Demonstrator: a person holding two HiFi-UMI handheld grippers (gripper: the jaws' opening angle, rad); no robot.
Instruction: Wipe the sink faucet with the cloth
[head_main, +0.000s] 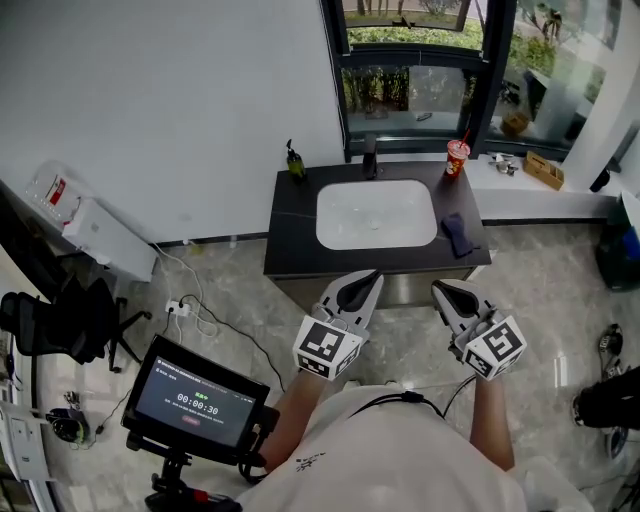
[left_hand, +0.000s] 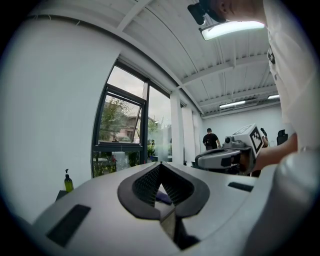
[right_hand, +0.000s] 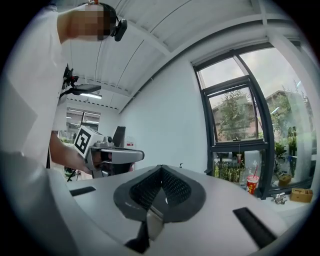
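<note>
- While a screen (head_main: 197, 403) on a stand at lower left reads 00:00:30, no other writing is legible; each gripper's cube carries black-and-white square markers.
- Left gripper (head_main: 372, 276) and right gripper (head_main: 441, 288) are held level and side by side in front of the person's chest, both pointing toward the counter (head_main: 295, 240).
- Both pairs of jaws are closed tip to tip, with nothing between them.
- Dark blue cloth (head_main: 457, 234) lies crumpled on the counter just right of the white sink (head_main: 376, 213), well apart from the 2 grippers.
- Black faucet (head_main: 370, 157) stands behind the basin, with a soap bottle (head_main: 295, 162) to its left and a red cup (head_main: 457, 158) with a straw to its right.
- Room: white wall (head_main: 180, 100), dark-framed window (head_main: 420, 70) behind the counter, pale stone-patterned floor (head_main: 560, 300).
</note>
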